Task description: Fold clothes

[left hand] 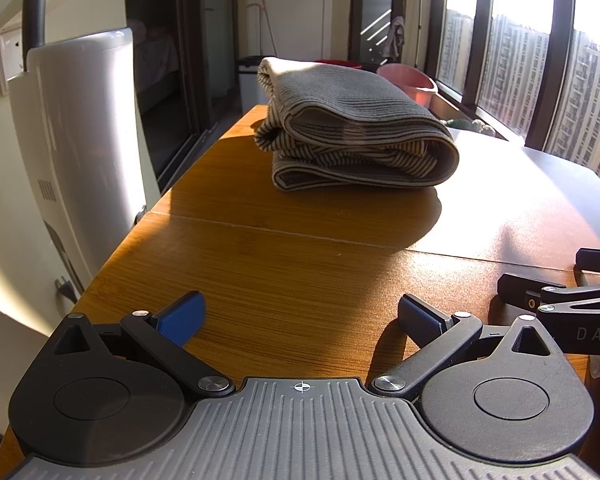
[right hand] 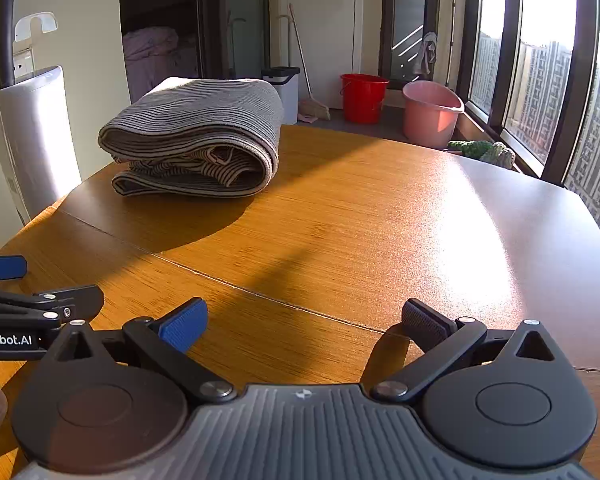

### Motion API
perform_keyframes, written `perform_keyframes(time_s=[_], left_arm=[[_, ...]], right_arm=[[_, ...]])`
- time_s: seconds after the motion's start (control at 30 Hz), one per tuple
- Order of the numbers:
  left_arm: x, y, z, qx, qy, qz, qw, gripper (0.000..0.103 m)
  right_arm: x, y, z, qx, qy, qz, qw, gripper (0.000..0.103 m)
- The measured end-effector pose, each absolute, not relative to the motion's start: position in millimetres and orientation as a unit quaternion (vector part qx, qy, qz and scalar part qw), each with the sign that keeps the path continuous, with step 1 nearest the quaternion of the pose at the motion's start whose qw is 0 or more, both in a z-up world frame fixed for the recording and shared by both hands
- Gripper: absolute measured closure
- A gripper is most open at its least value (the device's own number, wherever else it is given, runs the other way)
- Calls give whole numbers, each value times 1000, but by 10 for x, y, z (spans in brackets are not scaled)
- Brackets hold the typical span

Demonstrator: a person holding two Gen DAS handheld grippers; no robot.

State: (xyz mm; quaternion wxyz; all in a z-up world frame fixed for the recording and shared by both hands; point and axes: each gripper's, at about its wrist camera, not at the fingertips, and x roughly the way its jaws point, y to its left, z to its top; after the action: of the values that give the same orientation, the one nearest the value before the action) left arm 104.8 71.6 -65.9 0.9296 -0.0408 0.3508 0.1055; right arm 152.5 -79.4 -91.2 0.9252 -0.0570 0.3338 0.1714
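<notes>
Item: striped knit garment (left hand: 356, 136), folded in a thick stack near the far left edge of the worktop (left hand: 300, 264); I judge it soft, light, floppy, best pinched at a folded edge; left gripper (left hand: 300, 316) and right gripper (right hand: 304, 320) jaws spread wide, empty, well apart from it.

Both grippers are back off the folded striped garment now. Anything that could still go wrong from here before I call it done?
1. The striped garment is folded but its inner layers bunch loosely at the open side; a nudge could spill them out.
2. It sits near the table edge beside the white appliance, so pushing it that way might tip it off.
3. The left gripper and right gripper, both open, sit close together and could collide.
</notes>
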Motion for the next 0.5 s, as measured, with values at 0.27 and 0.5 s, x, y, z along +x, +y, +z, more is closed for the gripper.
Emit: perform_keyframes(time_s=[0.27, 0.5], left_arm=[[1008, 796, -628, -58, 343, 95, 933, 0], [689, 1317, -371, -125, 250, 94, 955, 0]], right_arm=[[1562, -794, -908, -62, 333, 185, 923, 0], [1486, -285, -902, -97, 327, 290, 894, 0]])
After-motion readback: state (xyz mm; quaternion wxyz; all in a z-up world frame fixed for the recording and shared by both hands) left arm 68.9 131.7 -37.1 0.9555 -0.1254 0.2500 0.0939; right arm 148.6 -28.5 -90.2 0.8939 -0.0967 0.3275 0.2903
